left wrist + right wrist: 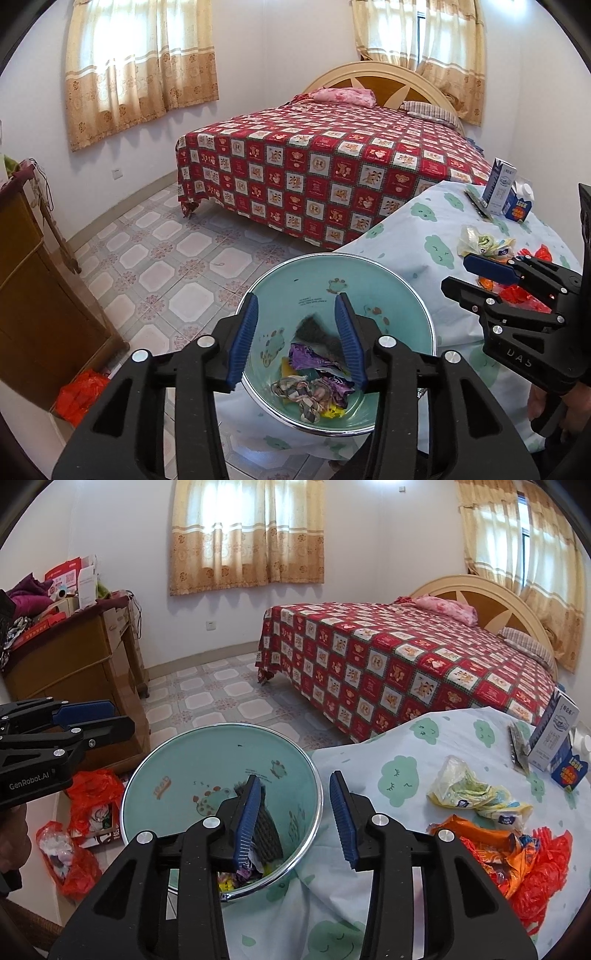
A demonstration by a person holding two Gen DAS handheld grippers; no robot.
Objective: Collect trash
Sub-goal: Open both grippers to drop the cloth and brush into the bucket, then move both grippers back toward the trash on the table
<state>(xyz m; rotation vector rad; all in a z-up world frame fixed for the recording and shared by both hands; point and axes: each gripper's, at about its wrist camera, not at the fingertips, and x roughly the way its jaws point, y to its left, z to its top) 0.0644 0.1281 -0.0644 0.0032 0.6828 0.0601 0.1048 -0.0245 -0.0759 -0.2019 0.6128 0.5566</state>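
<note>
Right, your main risk now is the bin (334, 291) itself: it sits tight vs the edge of the cloud-print cloth (406, 775), mouth tilted toward you, so a bump from either gripper on the chrome rim could tip it & spill the wrappers (314, 384) already inside. Second risk: the leftover trash is light, slippery stuff. The clear plastic bag (469, 786) & the orange/red wrappers (517, 853) lie loose on the cloth, so a shallow pinch could drag cloth along or drop a piece short of the bin, onto the floor tiles. The two cartons (557, 746) stand upright near the far edge; a wide sweep could knock them over.

Pose: left gripper (299, 339) hangs over the bin mouth, angled down, jaws apart, nothing btwn the pads. Right gripper (295, 819) sits beside it, straddling the bin rim, also angled down, jaws apart & empty. Both look done w/ a drop, imo. Remaining trash is to the right of both, on the cloth.
</note>
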